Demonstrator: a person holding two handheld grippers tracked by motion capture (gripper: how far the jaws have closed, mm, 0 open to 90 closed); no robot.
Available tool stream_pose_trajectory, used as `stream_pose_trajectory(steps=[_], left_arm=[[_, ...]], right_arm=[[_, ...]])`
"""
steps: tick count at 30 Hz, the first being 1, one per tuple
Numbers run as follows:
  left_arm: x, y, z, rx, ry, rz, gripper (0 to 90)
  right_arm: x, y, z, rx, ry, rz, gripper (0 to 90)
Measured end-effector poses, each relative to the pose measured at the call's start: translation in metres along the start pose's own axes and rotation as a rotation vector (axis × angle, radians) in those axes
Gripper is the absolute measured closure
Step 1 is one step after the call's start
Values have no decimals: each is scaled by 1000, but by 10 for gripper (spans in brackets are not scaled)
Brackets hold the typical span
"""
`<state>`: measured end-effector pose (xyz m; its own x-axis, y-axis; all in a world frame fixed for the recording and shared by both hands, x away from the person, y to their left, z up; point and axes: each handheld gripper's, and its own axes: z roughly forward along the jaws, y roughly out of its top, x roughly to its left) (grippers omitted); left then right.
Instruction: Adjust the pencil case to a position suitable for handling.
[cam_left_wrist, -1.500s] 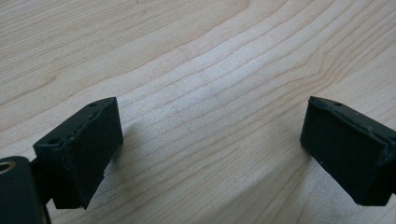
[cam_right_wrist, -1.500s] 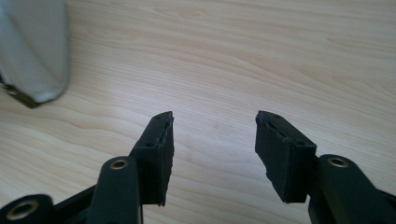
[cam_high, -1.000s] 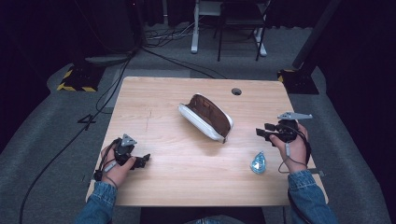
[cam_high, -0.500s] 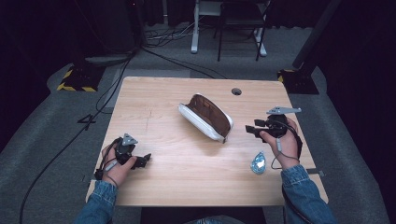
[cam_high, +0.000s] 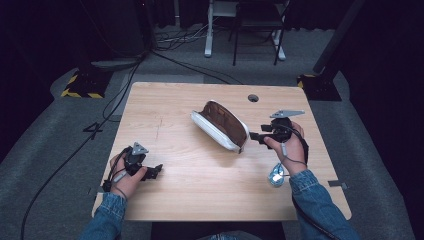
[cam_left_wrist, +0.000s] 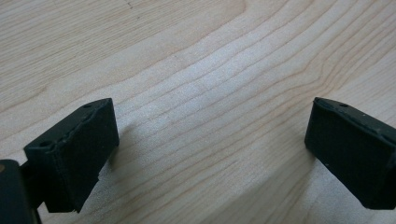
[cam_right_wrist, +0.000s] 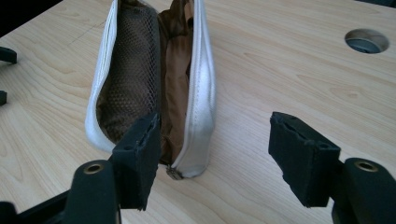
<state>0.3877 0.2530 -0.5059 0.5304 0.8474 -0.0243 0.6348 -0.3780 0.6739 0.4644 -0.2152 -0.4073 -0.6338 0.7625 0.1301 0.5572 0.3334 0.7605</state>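
A recording studio or lab is showing itself here: a bare wooden table (cam_high: 200, 200) with a cable hole (cam_high: 253, 98) is standing on grey carpet (cam_high: 45, 150), black curtains are hanging at twelve o'clock, cables (cam_high: 75, 150) are trailing at nine o'clock, and a hazard-striped stand base (cam_high: 82, 85) is sitting at ten o'clock.

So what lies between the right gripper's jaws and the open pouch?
Nothing but bare wood: in the right gripper view, the right gripper has its jaws wide open just short of the white pouch, its zipper end right ahead. The high view shows the same narrow gap.
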Motion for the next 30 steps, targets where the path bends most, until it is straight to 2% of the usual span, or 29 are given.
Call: stream_pose_trajectory(steps=[4,18,25,30], left_arm=[[0,0,0,1,0,1,30],[0,0,0,1,0,2,29],[0,0,0,3,-1,6,28],[0,1,0,3,-1,8,28]], right_arm=[[2,5,16,19,2,1,344],[-2,6,49,65,-11,-4,304],[-2,7,65,97,-19,-11,314],[-1,5,76,122,-20,-15,353]])
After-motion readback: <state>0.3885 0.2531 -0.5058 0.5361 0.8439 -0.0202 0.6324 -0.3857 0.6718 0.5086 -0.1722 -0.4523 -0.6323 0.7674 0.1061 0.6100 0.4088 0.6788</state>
